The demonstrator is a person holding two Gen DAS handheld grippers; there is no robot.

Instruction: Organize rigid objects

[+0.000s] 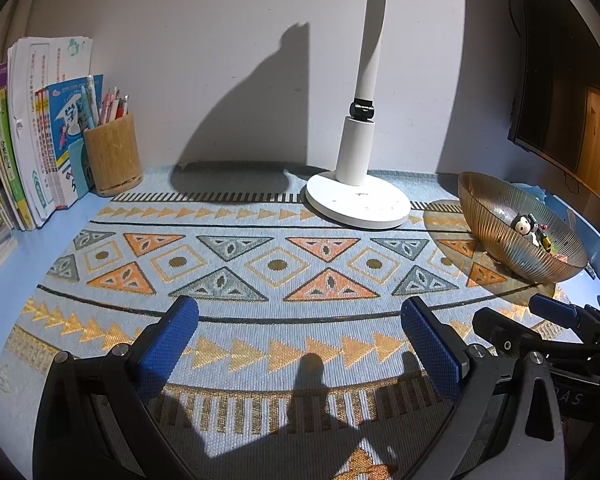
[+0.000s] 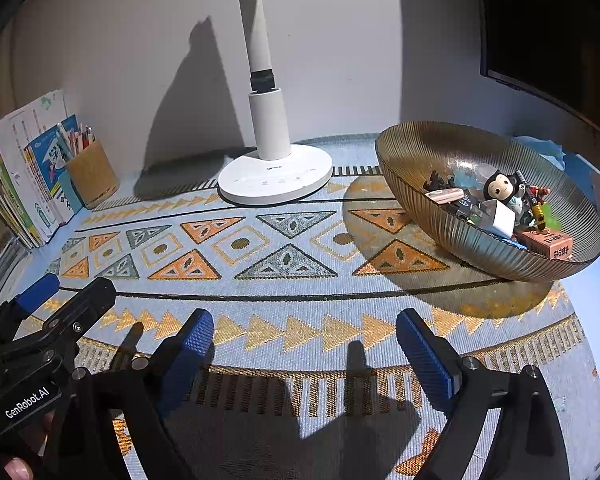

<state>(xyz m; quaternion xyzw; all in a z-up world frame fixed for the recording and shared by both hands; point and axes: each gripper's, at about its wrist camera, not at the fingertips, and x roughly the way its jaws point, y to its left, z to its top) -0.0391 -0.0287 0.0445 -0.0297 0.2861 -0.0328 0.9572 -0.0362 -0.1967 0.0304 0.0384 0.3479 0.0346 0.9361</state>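
Observation:
A ribbed amber glass bowl sits at the right of the patterned mat and also shows in the left wrist view. It holds several small things: a black-and-white figurine, a white cube, an orange box and a pink piece. My left gripper is open and empty over the mat's front. My right gripper is open and empty, in front and left of the bowl. Each gripper shows at the edge of the other's view.
A white desk lamp stands at the back middle. A wooden pen holder and a row of books stand at the back left. A dark monitor hangs at the right. The woven mat covers a blue table.

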